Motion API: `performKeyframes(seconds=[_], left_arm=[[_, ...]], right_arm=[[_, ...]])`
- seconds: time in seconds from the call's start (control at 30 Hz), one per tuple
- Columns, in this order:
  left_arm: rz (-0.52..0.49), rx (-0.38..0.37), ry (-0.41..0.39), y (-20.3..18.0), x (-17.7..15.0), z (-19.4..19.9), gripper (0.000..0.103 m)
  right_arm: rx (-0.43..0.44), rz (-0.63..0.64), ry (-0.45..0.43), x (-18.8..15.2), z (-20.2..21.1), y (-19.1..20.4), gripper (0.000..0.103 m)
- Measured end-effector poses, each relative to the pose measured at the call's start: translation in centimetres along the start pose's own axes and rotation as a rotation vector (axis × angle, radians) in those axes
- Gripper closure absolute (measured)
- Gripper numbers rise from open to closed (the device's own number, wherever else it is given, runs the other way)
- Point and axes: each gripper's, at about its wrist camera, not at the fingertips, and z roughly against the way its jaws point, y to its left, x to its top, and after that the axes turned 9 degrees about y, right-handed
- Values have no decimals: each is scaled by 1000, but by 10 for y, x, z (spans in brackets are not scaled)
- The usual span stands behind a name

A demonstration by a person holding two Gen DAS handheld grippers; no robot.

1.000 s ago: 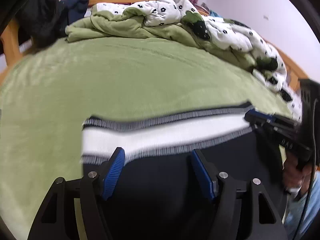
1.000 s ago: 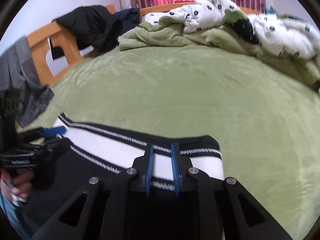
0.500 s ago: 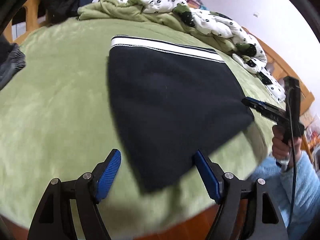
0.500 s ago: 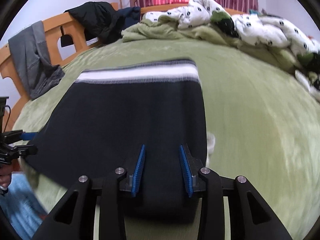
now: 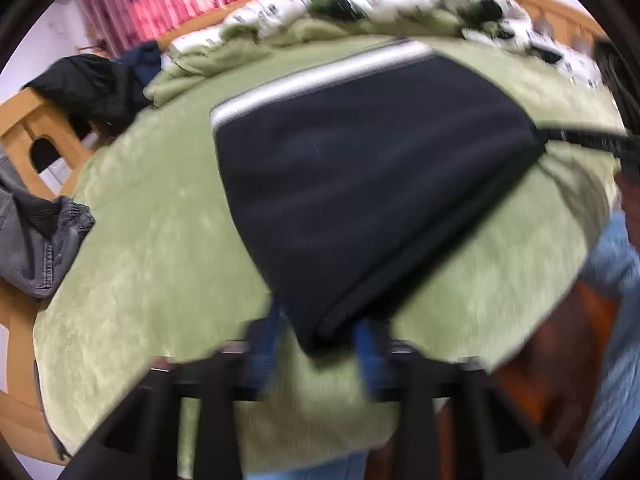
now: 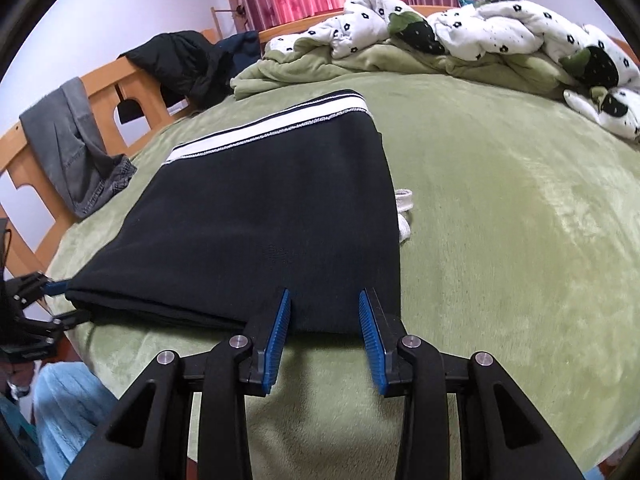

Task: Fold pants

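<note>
- The pants [image 6: 256, 236] lie folded flat on the green blanket [image 6: 520, 240] that covers the bed, with the white-striped waistband [image 6: 272, 128] at the far end and the folded edge at the near end.
- The right gripper [image 6: 325, 332] stands just at the near right corner of the pants; its blue ribbed pads [image 6: 276, 340] are apart with nothing between them, the tips just over the folded edge.
- In the left wrist view the picture is blurred; the left gripper [image 5: 316, 344] is at the near corner of the pants [image 5: 360, 184], and this corner seems to lie between its fingers, but I cannot tell if the fingers press it.
- The pants are of dark, matte knit cloth, in several layers visible at the near edge, with a trapezoid outline.
- The blanket is fleecy, with a soft sheen.
- A small white piece of cloth [image 6: 403, 216] shows from under the right side of the pants.
- A white quilt with black flowers [image 6: 480, 24] is crumpled at the far side of the bed.
- A grey garment [image 6: 76, 148] hangs over the wooden bed frame [image 6: 132, 88].
</note>
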Motion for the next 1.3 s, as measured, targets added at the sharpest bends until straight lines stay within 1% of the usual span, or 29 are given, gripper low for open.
performKeyframes(seconds=[0.03, 0.07, 0.1, 0.13, 0.17, 0.2, 0.23, 0.3, 0.33, 0.37, 0.4, 0.43, 0.47, 0.5, 0.57, 0.63, 0.7, 0.73, 0.8, 0.83, 0.87, 0.9, 0.93, 1.03, 1.17, 1.3], left_arm=[[72, -31, -42, 10, 0, 5, 85], [165, -97, -80, 24, -3, 8, 86], [245, -160, -99, 36, -9, 9, 86], [299, -205, -97, 42, -14, 5, 86], [307, -230, -60, 42, -19, -2, 86], [291, -236, -25, 39, -25, -7, 86], [283, -244, -11, 36, -32, -8, 82], [310, -281, -1, 39, -45, 0, 81], [338, -295, 8, 45, -49, 7, 81], [360, -307, -4, 50, -50, 11, 82], [380, -311, -24, 55, -50, 17, 71], [398, -314, -52, 60, -48, 25, 55], [418, -330, -95, 66, -41, 33, 48], [431, -349, -131, 69, -35, 39, 45], [447, -387, -184, 73, -14, 41, 45], [446, -363, -178, 70, 11, 32, 45], [415, -329, -145, 56, 34, 13, 45], [403, -299, -97, 48, 42, -3, 45], [389, -251, -2, 34, 42, -27, 45], [382, -232, -1, 29, 37, -31, 44], [368, -206, -39, 24, 31, -28, 43], [355, -187, -57, 21, 26, -24, 39], [346, -175, -55, 18, 23, -20, 37], [365, -192, -42, 20, 14, -14, 36], [391, -218, -18, 25, 9, -9, 36], [406, -242, 3, 24, 2, 0, 36]], right_arm=[[5, -8, 1, -1, 0, -2, 67], [8, -13, 2, -1, 0, -4, 67], [9, -18, 1, -2, 0, -5, 67], [9, -20, 0, -3, 1, -5, 67], [8, -20, 1, -4, 1, -6, 66], [2, -15, 5, -5, 0, -5, 66], [-8, -2, 11, -5, 0, -3, 66], [-36, 22, -8, -2, 5, 1, 66], [-40, 29, -32, -1, 10, 3, 66], [-25, 42, -58, 3, 16, 6, 64], [-11, 54, -68, 8, 20, 8, 63], [-11, 62, -73, 11, 21, 9, 63], [-17, 68, -78, 15, 21, 11, 63], [-26, 76, -83, 20, 21, 14, 63], [-58, 82, -81, 28, 14, 20, 63], [-94, 73, -71, 34, 4, 25, 63], [-92, 63, -48, 35, -8, 28, 63], [-98, 60, -44, 33, -11, 26, 63], [-129, 84, -87, 24, -12, 27, 63], [-141, 96, -96, 22, -11, 28, 63], [-157, 112, -99, 19, -10, 29, 62], [-173, 127, -98, 14, -8, 29, 60], [-185, 134, -90, 11, -7, 28, 59], [-209, 128, -60, 3, -7, 21, 57], [-190, 60, -56, -1, -5, 11, 57], [-163, 3, 6, 3, 2, 11, 57]])
